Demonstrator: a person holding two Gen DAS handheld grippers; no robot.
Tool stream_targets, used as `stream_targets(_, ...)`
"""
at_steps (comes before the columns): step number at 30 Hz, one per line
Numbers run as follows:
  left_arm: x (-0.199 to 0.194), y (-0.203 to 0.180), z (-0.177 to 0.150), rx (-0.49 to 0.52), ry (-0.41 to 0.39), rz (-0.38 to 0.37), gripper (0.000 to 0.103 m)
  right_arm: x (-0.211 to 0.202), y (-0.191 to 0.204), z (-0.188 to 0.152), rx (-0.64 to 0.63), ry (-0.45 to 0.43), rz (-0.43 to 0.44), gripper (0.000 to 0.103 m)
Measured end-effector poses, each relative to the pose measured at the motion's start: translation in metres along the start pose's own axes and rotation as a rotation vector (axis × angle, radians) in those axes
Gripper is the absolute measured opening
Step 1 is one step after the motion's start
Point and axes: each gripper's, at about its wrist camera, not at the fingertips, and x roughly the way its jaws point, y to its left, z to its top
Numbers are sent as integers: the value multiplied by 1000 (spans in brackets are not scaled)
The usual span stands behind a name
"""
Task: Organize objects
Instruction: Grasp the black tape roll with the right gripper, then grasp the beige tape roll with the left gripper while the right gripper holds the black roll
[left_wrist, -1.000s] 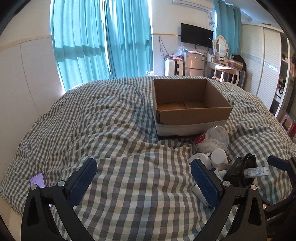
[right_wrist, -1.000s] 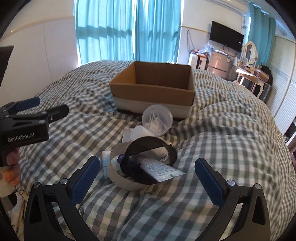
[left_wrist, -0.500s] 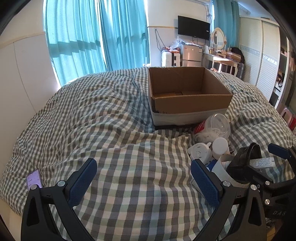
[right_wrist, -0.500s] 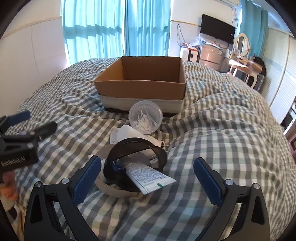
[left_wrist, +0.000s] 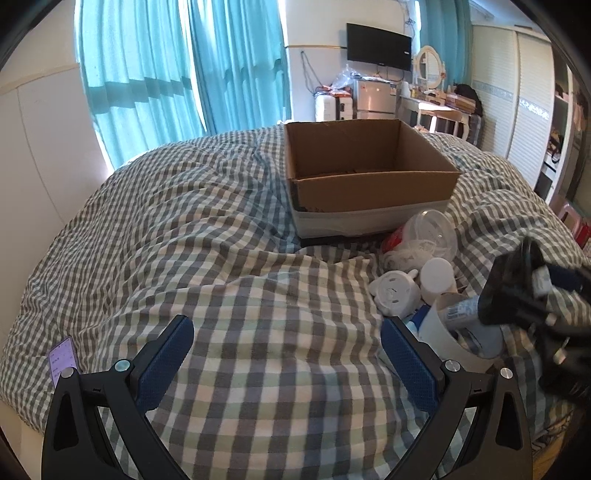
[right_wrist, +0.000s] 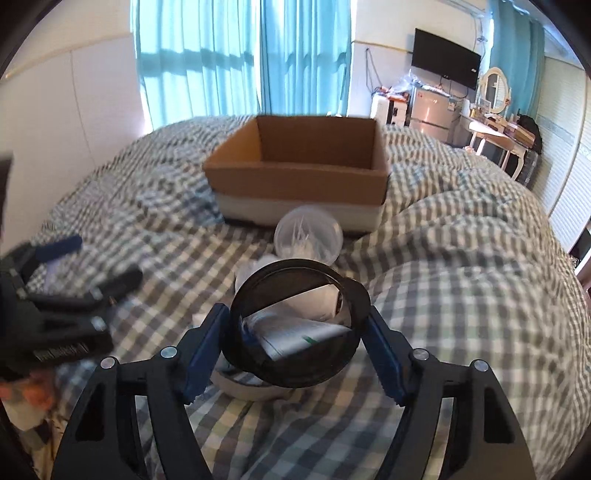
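Black ring (right_wrist: 295, 325) caught between the right gripper (right_wrist: 295, 347) pads, on the checked duvet (right_wrist: 461, 295).
Its jaws have just been closing and now press the ring's sides; a tube (right_wrist: 295, 332) pokes through it. Cardboard box (right_wrist: 299, 173) sits beyond. The left gripper (left_wrist: 284, 365) hangs spread wide, grasping nothing.

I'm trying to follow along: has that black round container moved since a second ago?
Yes. The black round container sat in the pile before the cardboard box; the right gripper, whose jaws have just been closing, now clasps it slightly raised.
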Motion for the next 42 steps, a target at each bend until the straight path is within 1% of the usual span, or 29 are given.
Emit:
stream_targets(2,-2,-8,-1,23,-10,-22,103,-13,-7,6,26,-25,13,72)
stream_targets(4,-5,-18,-2,51,-20,-49,103,-22,-11,12,39,-46,7,72)
stream_targets(7,-8,-37,-5,103,-31,-99,103,-35,-22,17,53,-74,-27,72)
stream_targets(12,-10,-69,-10,192,-44,-175,103,-42,-47,15,104,-84,-63,72)
stream_targets(16,0,-89,-13,239,-18,-245,103,-43,-63,11,142,-80,-69,72)
stream_targets(20,17,-110,-13,289,24,-246,103,-43,-72,6,150,-73,-68,72)
stream_targets(22,27,-116,-10,289,47,-256,103,-42,-74,3,151,-69,-67,72)
stream_targets(25,38,-117,-5,263,75,-290,103,-40,-77,0,159,-65,-64,72)
stream_targets(26,41,-118,-4,252,85,-301,100,-39,-79,-1,162,-63,-63,72)
stream_targets(27,42,-119,-5,248,96,-308,91,-39,-80,-2,164,-62,-63,72)
stream_targets(28,44,-120,-5,247,115,-319,84,-39,-81,-3,166,-61,-63,72)
stream_targets(29,46,-120,-5,244,135,-339,82,-38,-81,-4,169,-60,-62,72)
stream_targets(32,43,-121,-4,246,122,-329,82,-38,-84,-6,176,-59,-62,72)
stream_targets(35,34,-120,-2,240,103,-335,81,-38,-85,-7,175,-60,-62,72)
stream_targets(37,25,-117,3,239,75,-330,81,-39,-85,-7,172,-60,-60,72)
stream_targets(42,11,-109,16,230,39,-311,81,-44,-79,-4,158,-69,-56,72)
